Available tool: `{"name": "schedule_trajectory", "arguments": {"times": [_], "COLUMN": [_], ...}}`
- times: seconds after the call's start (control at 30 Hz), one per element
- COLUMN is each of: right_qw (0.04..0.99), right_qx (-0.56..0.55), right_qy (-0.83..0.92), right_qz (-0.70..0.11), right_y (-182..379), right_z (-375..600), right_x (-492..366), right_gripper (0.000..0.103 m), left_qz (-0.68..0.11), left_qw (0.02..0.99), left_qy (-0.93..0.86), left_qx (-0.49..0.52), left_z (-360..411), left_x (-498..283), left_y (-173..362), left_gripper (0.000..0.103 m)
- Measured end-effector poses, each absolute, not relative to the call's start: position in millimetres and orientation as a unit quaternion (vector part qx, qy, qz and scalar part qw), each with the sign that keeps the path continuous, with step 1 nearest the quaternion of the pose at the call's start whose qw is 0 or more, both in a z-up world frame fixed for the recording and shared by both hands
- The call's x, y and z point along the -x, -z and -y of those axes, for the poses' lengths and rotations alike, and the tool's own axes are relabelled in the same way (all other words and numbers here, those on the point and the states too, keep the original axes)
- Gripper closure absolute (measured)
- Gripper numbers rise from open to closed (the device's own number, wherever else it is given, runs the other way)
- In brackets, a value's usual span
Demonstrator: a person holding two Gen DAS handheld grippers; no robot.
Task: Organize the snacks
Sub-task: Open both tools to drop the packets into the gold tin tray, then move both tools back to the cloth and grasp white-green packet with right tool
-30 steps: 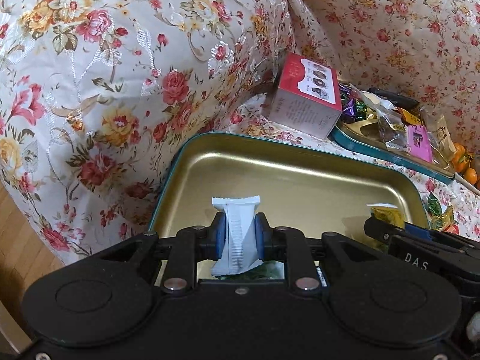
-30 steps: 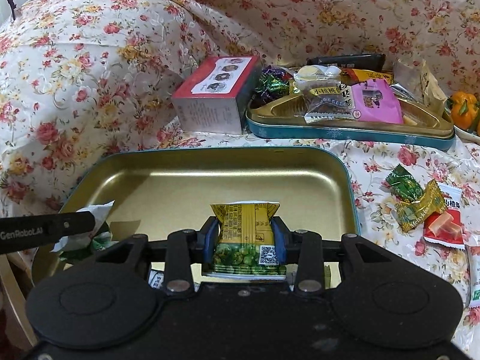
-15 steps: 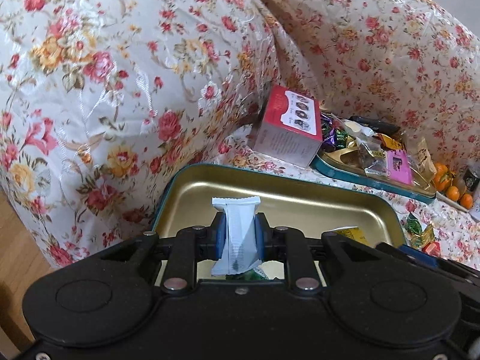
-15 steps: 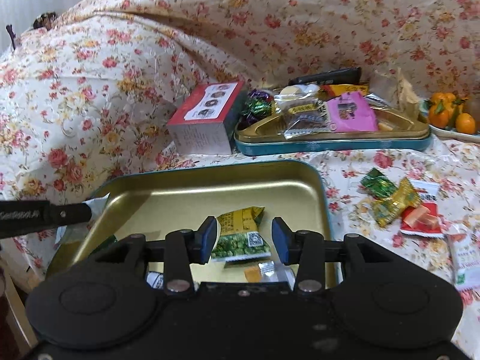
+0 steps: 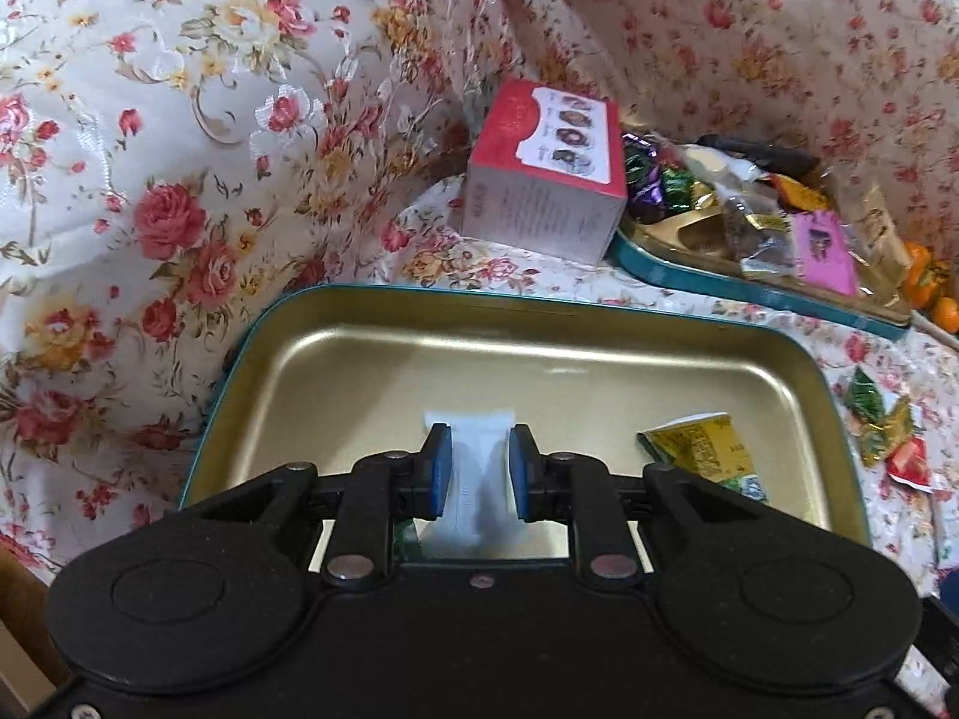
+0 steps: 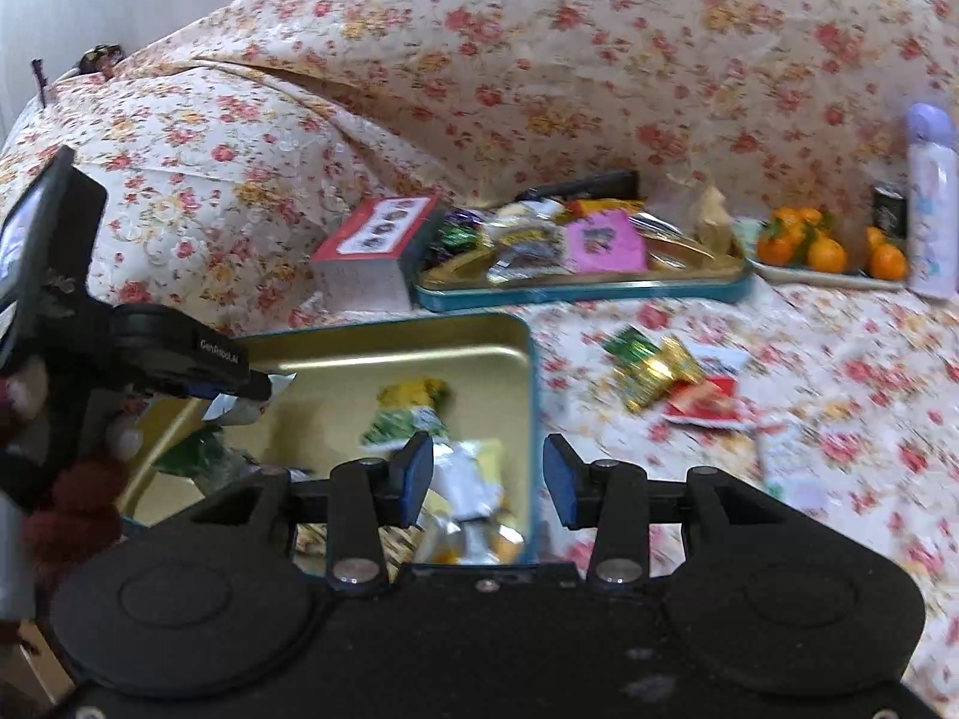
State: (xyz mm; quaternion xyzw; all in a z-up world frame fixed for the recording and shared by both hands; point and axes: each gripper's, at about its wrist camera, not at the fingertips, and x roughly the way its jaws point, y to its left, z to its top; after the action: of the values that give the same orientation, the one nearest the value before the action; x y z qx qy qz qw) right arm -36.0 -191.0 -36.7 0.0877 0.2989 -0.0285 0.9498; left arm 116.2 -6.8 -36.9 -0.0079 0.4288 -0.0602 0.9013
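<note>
Snacks all over the place here: white packet (image 5: pixel 476 467), crinkly plastic with a serrated top edge, pinched upright between the blue pads of the left gripper (image 5: pixel 476 470) above the near tin (image 5: pixel 383 359). Rounded-corner rectangle, that tin, brushed gold inside, teal rim, shallow walls. Yellow-green foil pouch (image 5: pixel 701 455) lying flat on its floor toward the right wall. More crumpled wrappers (image 6: pixel 473 491) heaped at the near end in the right wrist view, too blurry to sort out properly, maybe silver and yellow foil.

Right gripper (image 6: pixel 485 479) spread apart, nothing between the pads, hanging over the tin's right rim.

Loose candies (image 6: pixel 659 371) out on the floral cloth (image 6: pixel 839 389) right of the tin: shiny green and gold twists, a flat red sachet. Second teal tin (image 6: pixel 575 290) farther back, piled with glossy wrappers plus a flat pink packet (image 6: pixel 605 242). Red-and-white cardboard box (image 5: pixel 545 174) just beside its left end, sharp corners, printed top. Smooth round oranges (image 6: pixel 827 248) on a pale tray to the right, tall lilac spray can (image 6: pixel 932 198) standing upright next to them.
</note>
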Motion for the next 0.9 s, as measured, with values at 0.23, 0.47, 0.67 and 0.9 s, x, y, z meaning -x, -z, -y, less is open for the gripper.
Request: {"name": "schedule_trajectory", "arguments": {"times": [0.23,0.47,0.67,0.9], "right_qw": [0.942,0.939,0.933,0.930], "right_qx": [-0.121,-0.111,-0.122,-0.118], "right_qy": [0.066,0.107,0.122,0.138], "right_qz": [-0.306,-0.307,-0.316,-0.319], "right_y": [45,57,68,76], "right_z": [229,254,273,284], "right_x": [58,78,95,113], "right_gripper": [0.060,0.060,0.060,0.059], "left_qz": [-0.424,-0.404,-0.403,-0.415], "left_qw": [0.905,0.914,0.910,0.898], "left_qy": [0.042,0.046,0.093,0.147], "left_qx": [0.002,0.009,0.010,-0.008], "left_z": [11,24,57,103], "left_x": [-108,-78,-45,-11], "left_y": [31,14,6,7], "left_gripper": [0.070,0.070,0.070,0.070]}}
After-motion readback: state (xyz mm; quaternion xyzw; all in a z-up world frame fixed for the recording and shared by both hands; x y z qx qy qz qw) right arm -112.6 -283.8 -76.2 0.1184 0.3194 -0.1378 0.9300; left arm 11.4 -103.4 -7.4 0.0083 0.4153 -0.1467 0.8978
